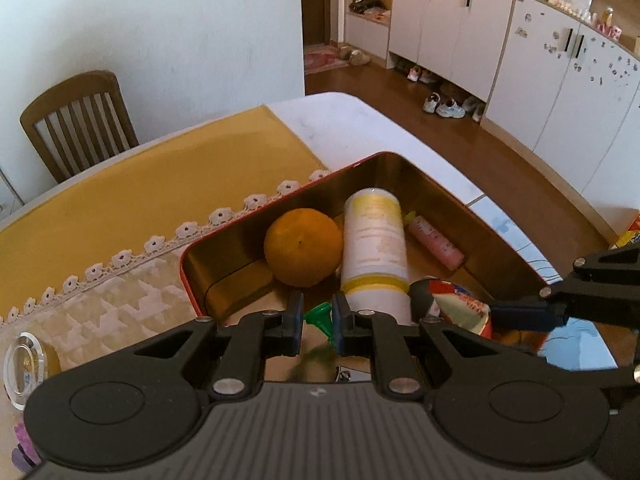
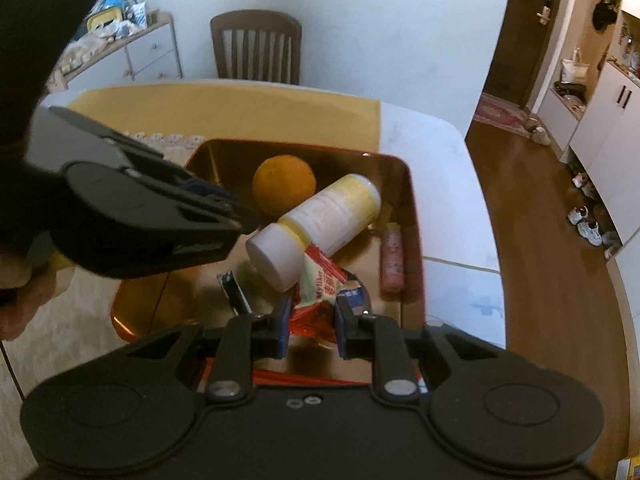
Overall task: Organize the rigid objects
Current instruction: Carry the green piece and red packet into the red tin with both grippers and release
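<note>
The left claw [image 1: 316, 322] is clamped on a small green plastic piece [image 1: 322, 316], and the right claw [image 2: 309, 322] pinches a crinkled red-and-white snack wrapper [image 2: 320, 292], both hanging over the red-rimmed, gold-lined metal tin [image 1: 460, 200]. Inside the tin lie a round orange fruit [image 1: 302, 246], a white bottle with yellow bands [image 1: 374, 248] on its side and a slim pink tube [image 1: 434, 244]. The tin sits on the table [image 1: 360, 124], partly on a mustard-yellow cloth with a lace edge [image 1: 140, 184].
</note>
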### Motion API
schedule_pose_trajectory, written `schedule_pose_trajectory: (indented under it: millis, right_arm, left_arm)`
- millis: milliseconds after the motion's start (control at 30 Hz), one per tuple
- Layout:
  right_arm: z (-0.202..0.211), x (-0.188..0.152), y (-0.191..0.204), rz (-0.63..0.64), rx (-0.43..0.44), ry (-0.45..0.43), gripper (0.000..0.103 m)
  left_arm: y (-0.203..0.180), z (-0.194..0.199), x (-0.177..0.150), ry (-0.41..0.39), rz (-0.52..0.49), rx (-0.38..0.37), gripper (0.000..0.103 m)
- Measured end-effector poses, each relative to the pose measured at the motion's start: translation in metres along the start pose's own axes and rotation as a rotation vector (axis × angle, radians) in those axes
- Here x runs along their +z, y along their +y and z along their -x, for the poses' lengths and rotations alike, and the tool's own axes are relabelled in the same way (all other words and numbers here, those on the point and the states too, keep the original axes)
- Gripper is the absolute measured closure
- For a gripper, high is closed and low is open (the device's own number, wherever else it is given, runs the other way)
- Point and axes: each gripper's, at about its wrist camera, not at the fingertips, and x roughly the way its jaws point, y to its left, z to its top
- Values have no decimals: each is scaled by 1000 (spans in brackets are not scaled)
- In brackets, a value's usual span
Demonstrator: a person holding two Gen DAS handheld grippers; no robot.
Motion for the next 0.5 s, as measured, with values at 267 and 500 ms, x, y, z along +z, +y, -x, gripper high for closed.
schedule_pose_trajectory:
  millis: [267,500]
  right_arm:
    - [-12,-1,3,18,13,30,82]
    - [-15,0,2,5,5,34,81]
  left_arm:
    - [0,-16,0,52,9,1,88]
    - [-1,-22,-2,78,2,6,88]
